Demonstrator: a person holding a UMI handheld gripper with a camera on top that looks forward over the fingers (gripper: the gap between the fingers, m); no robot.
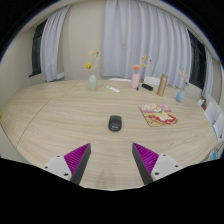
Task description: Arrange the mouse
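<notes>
Gripper view: gripper (111,160) fingers spread, mouse (115,123) ahead on table (60,120), flowers in vase (93,82).

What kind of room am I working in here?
Probably a meeting or living room: a large wooden table with a mouse, vases and bottles along its far edge, and curtained windows behind. The gripper is open.

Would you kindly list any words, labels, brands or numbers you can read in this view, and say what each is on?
No text can be read.
Mouse: no visible logo.
Mat: a printed picture, any lettering too small to read.
Bottles and vases beyond: labels, if any, too small to tell.
The gripper is open, short of the mouse.
</notes>
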